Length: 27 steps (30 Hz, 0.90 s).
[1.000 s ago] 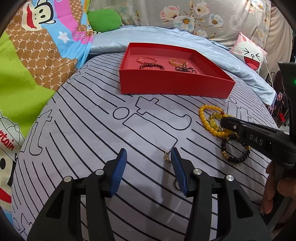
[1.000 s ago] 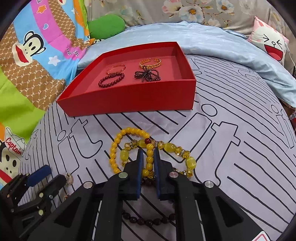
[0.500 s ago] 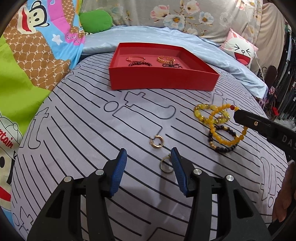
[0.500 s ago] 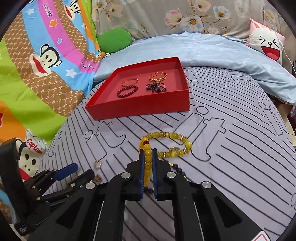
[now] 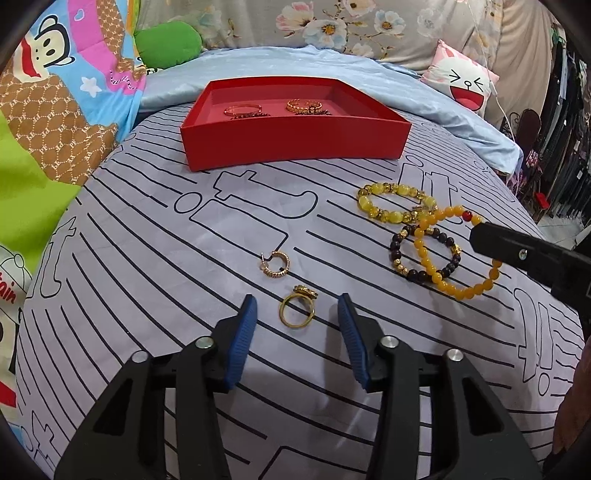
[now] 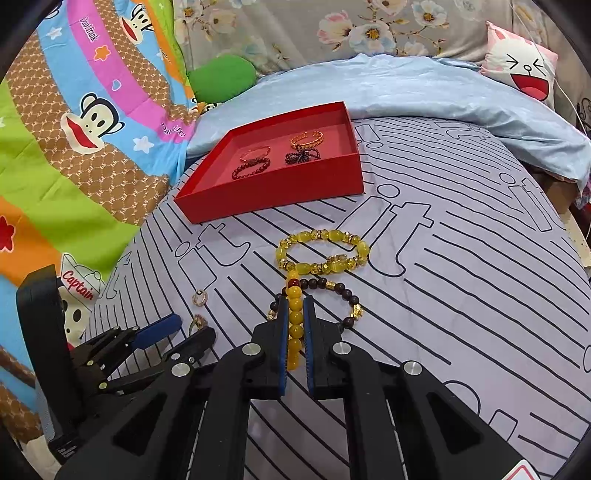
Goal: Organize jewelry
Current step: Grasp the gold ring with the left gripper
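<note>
My left gripper, jaws closing, straddles the gold ring untouched (right gripper clamps the amber bead bracelet).

A bedroom in a home. The work surface is a bed, spread with a grey sheet printed in black lines. Ahead of the claw lies a pale blue quilt, backed by floral bedding. To the claw's left hangs a cartoon-monkey blanket; far right ahead sits a pink cartoon-face cushion, with hanging clothes beyond.
</note>
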### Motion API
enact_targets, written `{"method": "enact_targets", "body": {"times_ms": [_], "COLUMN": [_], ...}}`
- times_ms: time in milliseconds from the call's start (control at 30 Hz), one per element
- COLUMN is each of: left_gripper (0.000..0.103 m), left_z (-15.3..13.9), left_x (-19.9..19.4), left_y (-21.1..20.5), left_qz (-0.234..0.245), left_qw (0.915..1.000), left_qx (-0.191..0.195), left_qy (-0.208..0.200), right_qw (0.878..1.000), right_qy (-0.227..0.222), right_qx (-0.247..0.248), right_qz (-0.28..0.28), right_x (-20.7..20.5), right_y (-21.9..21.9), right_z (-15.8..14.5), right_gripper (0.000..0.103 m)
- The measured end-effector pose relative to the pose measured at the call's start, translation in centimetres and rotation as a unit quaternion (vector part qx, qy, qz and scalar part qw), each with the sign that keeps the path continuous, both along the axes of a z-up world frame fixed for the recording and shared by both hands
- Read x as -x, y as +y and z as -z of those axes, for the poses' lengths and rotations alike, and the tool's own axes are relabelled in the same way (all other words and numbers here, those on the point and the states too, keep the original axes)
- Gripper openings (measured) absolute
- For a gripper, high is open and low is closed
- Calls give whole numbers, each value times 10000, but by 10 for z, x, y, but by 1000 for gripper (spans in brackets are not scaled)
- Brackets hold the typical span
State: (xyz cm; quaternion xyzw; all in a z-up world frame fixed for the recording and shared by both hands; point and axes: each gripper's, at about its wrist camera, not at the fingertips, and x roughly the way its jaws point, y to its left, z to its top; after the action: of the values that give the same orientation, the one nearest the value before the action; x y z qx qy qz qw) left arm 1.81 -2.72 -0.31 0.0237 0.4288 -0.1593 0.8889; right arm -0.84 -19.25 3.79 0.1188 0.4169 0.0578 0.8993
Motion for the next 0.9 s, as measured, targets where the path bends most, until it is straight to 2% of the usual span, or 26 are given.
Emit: {"method": "enact_targets", "body": {"times_ms": [100,167,467,733,900], "left_gripper": [22,20,19,19,19], "left_z": [0,0,-7,-47,-80], "left_x": [-1,-1,-1,-25,-66], "left_y": [2,2,2,6,6], "left_qz": [29,57,76,72,34], "left_qw": [10000,9999,9998,9991,9977], "left_qx": [80,118,172,346,333], "left_qy": [18,30,0,-232,-593], "right_qw": [10000,10000,10000,9983,9958], "right_qy": [28,48,-61,-539,-867], "right_qx": [-3,-14,-31,-19,11], "right_qz": [-25,-36,-62,-227,-305], "right_x": [1,1,1,-20,-56], "right_y": [2,2,3,10,13], "right_z": [2,4,-6,-51,-78], "right_gripper": [7,7,7,7,7]}}
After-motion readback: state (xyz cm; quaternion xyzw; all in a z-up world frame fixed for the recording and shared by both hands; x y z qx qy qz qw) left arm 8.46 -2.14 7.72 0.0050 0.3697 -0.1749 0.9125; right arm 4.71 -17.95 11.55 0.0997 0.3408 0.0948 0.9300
